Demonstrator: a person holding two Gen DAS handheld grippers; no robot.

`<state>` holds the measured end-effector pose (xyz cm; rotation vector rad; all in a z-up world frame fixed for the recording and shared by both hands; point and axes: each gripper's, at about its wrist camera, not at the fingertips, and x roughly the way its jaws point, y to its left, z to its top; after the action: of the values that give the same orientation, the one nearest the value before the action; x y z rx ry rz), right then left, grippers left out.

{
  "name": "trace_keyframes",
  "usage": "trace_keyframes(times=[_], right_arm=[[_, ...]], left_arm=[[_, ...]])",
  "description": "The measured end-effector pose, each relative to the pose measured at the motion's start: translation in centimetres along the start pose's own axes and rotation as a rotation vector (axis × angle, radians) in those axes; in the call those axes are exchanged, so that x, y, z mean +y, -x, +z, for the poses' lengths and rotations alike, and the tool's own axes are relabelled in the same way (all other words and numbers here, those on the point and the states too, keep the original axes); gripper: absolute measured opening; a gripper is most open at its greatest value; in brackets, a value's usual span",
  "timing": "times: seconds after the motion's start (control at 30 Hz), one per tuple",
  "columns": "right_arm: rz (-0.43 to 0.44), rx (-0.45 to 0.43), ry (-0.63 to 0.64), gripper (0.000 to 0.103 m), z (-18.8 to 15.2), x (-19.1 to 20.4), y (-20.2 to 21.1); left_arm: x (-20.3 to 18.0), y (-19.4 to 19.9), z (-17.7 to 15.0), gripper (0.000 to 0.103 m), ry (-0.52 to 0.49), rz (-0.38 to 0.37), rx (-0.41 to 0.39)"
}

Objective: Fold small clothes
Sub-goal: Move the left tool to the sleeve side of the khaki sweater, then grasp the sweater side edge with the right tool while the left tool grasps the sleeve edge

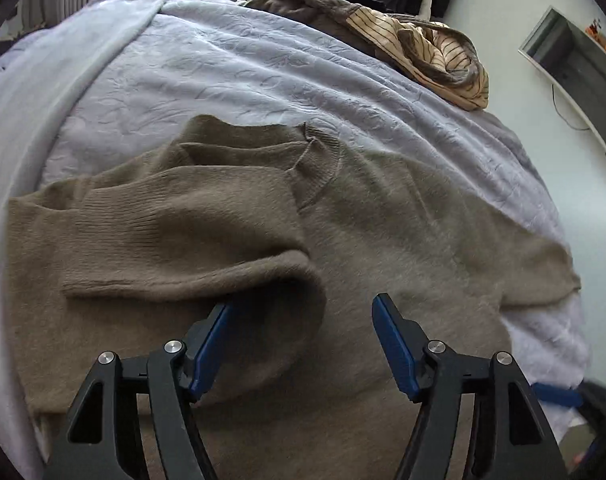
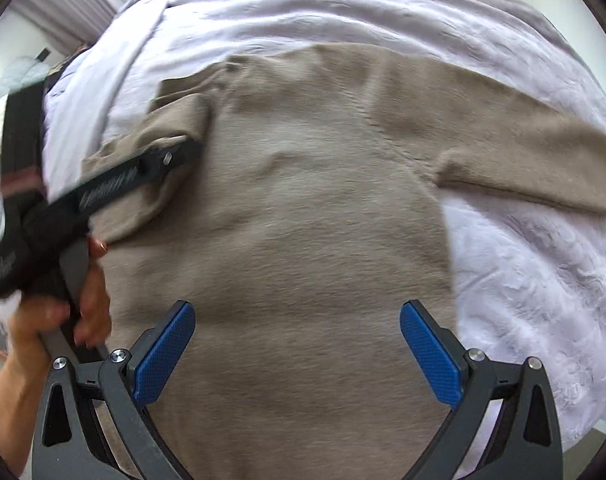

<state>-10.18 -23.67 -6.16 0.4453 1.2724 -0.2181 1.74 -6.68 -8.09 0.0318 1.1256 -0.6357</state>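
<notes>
A taupe knit sweater [image 1: 383, 232] lies spread on a pale lilac bedspread [image 1: 231, 72]. Its left sleeve [image 1: 175, 240] is folded across the body; the cuff end drapes over my left gripper's left finger [image 1: 213, 348]. My left gripper [image 1: 303, 312] is open, low over the sweater. In the right wrist view the sweater [image 2: 311, 208] fills the middle, its right sleeve [image 2: 535, 160] stretched out right. My right gripper [image 2: 297, 320] is open and empty above the sweater's lower body. The left gripper's body [image 2: 115, 188] shows there at left, in a hand.
A pile of brown and striped clothes [image 1: 423, 48] lies at the bed's far right corner. A white-framed mirror or screen [image 1: 575, 80] leans on the wall at right. A folded-back sheet [image 1: 63, 80] runs along the bed's left side.
</notes>
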Motion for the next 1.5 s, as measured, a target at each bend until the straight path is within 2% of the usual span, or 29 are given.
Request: trace_keyframes(times=[0.1,0.2,0.33,0.37,0.4,0.47,0.53,0.57,0.6,0.63,0.67,0.7,0.8,0.83,0.87,0.93,0.97,1.0,1.03,1.07,1.1,1.13,1.17,1.2,1.27,1.33,1.4,1.47,1.5], right_arm=[[-0.020,-0.040,0.037,0.102,1.4,0.1,0.4],[-0.031,-0.106,0.164,0.102,3.5,2.9,1.1],[-0.093,-0.194,0.465,0.102,6.2,10.6,-0.4],[-0.117,-0.204,0.537,0.102,6.6,12.5,-1.1],[-0.149,-0.219,0.634,0.100,6.8,14.9,-2.4],[-0.220,-0.244,0.805,0.090,6.7,18.9,-5.2],[-0.292,-0.246,0.911,0.079,6.3,21.1,-7.7],[-0.366,-0.226,0.971,0.073,6.4,22.2,-10.0],[-0.408,-0.205,1.002,0.051,6.3,22.5,-11.4],[-0.416,-0.178,1.017,0.020,6.5,22.8,-12.5],[-0.393,-0.170,0.993,0.013,7.0,22.7,-12.6],[-0.372,-0.187,0.949,0.012,7.5,22.4,-11.9],[-0.173,-0.273,0.661,0.010,10.0,18.8,-7.3],[-0.084,-0.290,0.544,0.010,10.6,16.8,-6.0],[0.025,-0.309,0.370,0.010,11.4,13.5,-4.4],[0.112,-0.315,0.129,0.010,11.9,8.6,-3.6],[0.188,-0.299,-0.060,0.012,11.8,4.6,-3.8],[0.248,-0.279,-0.173,0.014,11.4,2.1,-4.3],[0.310,-0.256,-0.292,0.022,10.9,-0.4,-5.0],[0.360,-0.229,-0.422,0.033,9.9,-3.0,-5.8],[0.363,-0.220,-0.479,0.057,9.2,-4.3,-6.0],[0.367,-0.215,-0.522,0.060,8.3,-5.1,-5.9],[0.401,-0.220,-0.540,0.060,7.3,-5.3,-5.6],[0.445,-0.215,-0.540,0.060,6.6,-4.9,-5.5],[0.566,-0.161,-0.531,0.060,4.8,-2.7,-5.6],[0.703,-0.039,-0.502,0.060,2.6,2.4,-7.3],[0.781,0.070,-0.463,0.060,1.1,7.5,-9.6],[0.803,0.144,-0.419,0.058,0.0,13.0,-12.2],[0.805,0.155,-0.414,0.054,-0.3,14.6,-13.1]], left_arm=[[1.5,2.9,-0.3,0.070,-0.011,0.040,-0.015],[4.5,5.8,-0.5,0.070,0.014,0.123,-0.052],[11.9,6.8,-1.2,0.070,0.155,0.236,0.026],[13.6,6.5,-1.2,0.070,0.200,0.248,0.050],[15.4,6.1,-1.2,0.070,0.251,0.230,0.073],[18.2,5.0,-0.8,0.070,0.345,0.163,0.097],[19.7,3.7,0.0,0.070,0.380,0.110,0.111],[20.1,3.1,0.5,0.070,0.386,0.097,0.115],[20.4,2.6,0.9,0.070,0.389,0.084,0.121],[20.6,2.1,1.4,0.070,0.390,0.083,0.123],[20.6,1.9,1.7,0.070,0.391,0.081,0.118],[20.8,1.8,2.2,0.070,0.395,0.072,0.111],[21.2,1.5,2.9,0.070,0.404,0.053,0.102],[21.4,1.5,3.1,0.070,0.405,0.048,0.103],[21.5,1.3,3.5,0.070,0.407,0.044,0.108],[21.8,0.9,4.1,0.070,0.412,0.033,0.117],[21.9,0.8,4.2,0.070,0.413,0.029,0.119],[22.0,0.7,4.5,0.070,0.411,0.025,0.124],[22.1,0.6,4.6,0.066,0.408,0.023,0.128],[22.2,0.6,4.8,0.060,0.398,0.023,0.132],[22.3,0.7,4.8,0.052,0.388,0.024,0.139],[22.4,0.6,5.0,0.046,0.377,0.020,0.148],[22.5,0.6,5.1,0.040,0.370,0.010,0.152],[22.7,0.6,5.1,0.030,0.358,-0.008,0.160],[22.9,0.6,5.4,0.029,0.345,-0.025,0.169],[23.1,0.7,5.4,0.022,0.321,-0.039,0.177],[23.2,0.8,5.5,0.022,0.299,-0.045,0.185],[23.4,1.0,5.6,0.022,0.288,-0.053,0.189],[23.4,1.1,5.6,0.016,0.280,-0.060,0.191]])
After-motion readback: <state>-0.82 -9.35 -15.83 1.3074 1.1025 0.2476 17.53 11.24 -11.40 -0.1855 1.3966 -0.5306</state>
